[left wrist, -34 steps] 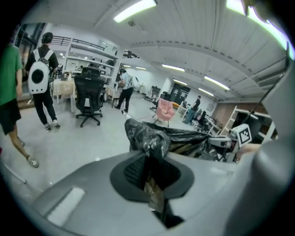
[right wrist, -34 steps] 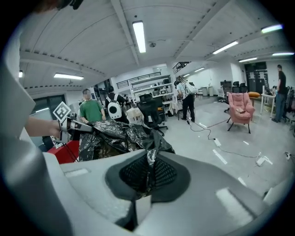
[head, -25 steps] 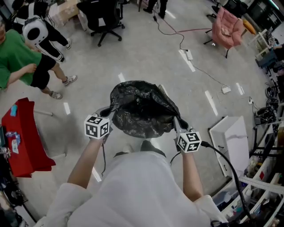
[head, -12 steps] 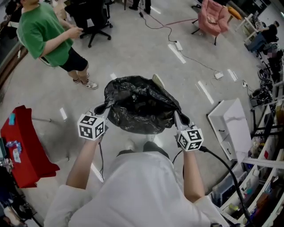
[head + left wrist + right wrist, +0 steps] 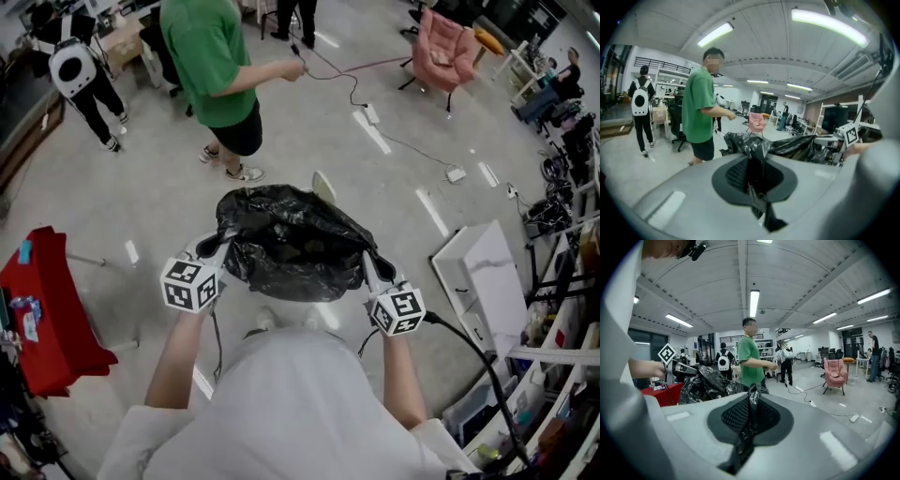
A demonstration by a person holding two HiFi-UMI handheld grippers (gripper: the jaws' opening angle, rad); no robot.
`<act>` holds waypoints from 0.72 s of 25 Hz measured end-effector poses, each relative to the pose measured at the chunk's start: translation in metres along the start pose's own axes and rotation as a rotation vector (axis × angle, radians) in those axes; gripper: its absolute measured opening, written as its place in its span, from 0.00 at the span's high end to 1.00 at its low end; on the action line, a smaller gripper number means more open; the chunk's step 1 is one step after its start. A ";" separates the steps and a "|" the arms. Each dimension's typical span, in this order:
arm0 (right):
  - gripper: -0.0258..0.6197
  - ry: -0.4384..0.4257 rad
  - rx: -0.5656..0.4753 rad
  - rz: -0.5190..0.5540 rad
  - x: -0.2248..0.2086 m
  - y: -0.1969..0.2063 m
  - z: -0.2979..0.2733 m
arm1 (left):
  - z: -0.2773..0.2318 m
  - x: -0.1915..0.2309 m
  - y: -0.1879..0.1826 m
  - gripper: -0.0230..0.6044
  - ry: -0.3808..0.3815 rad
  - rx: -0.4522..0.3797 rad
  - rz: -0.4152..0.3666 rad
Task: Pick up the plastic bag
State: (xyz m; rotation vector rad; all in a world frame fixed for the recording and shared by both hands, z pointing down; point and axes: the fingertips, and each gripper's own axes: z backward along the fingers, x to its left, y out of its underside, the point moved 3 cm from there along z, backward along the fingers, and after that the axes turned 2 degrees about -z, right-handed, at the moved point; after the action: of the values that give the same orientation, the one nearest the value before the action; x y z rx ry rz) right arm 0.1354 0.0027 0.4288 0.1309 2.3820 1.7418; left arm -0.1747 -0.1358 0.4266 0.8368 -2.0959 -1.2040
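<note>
- Bag (image 5: pixel 292 244) of black, crumpled plastic hangs stretched between the two grippers, clear of the floor (image 5: pixel 122 197).
- The left gripper (image 5: pixel 754 180) has its jaws closed tight on a fold of the bag's edge. Film is bunched between the pads, and a tail of it hangs out behind the jaws, toward the camera.
- From those jaws the rest of the bag runs forward and off to the right, as far as the other gripper.
- The right gripper (image 5: pixel 751 416) is likewise clamped on the opposite edge. A twisted strip of film fills the gap between its pads and pokes out at the tips.
- From the right jaws the bulk of the bag lies ahead and to the left, ending at the left gripper.
- In the head view the two grippers sit about level with each other, one at each side of the bag, which bulges out ahead of both sets of jaws.
- A person in a green shirt (image 5: pixel 220 66) stands ahead of both jaws, beyond the bag and apart from it.
- A pink chair (image 5: pixel 441 52) stands farther off, ahead and to the right of the right jaws.
- A red table (image 5: pixel 47 300) stands out to the left of the left jaws — well apart from them.
- A black cable (image 5: pixel 469 347) trails back from the right gripper.
</note>
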 end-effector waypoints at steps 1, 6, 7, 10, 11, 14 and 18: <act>0.96 -0.006 -0.001 0.001 -0.002 0.000 0.002 | 0.000 -0.003 0.001 0.95 -0.002 -0.001 0.004; 0.96 -0.024 -0.002 -0.005 -0.012 0.004 0.008 | -0.002 -0.019 0.002 0.95 -0.009 -0.003 0.013; 0.96 -0.026 -0.004 -0.005 -0.014 0.004 0.010 | -0.002 -0.021 0.002 0.95 -0.009 -0.003 0.013; 0.96 -0.031 -0.006 -0.003 -0.017 0.004 0.012 | -0.003 -0.025 0.004 0.95 -0.010 -0.001 0.012; 0.96 -0.032 -0.006 -0.002 -0.017 0.005 0.013 | -0.003 -0.026 0.004 0.95 -0.011 0.000 0.012; 0.96 -0.033 -0.007 -0.001 -0.018 0.004 0.013 | -0.003 -0.026 0.005 0.95 -0.013 0.000 0.017; 0.96 -0.031 -0.009 -0.004 -0.022 0.003 0.013 | -0.007 -0.028 0.005 0.95 -0.010 0.002 0.022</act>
State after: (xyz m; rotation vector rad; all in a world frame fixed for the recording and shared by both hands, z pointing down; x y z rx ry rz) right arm 0.1594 0.0113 0.4299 0.1514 2.3508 1.7353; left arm -0.1526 -0.1165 0.4290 0.8077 -2.1094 -1.1974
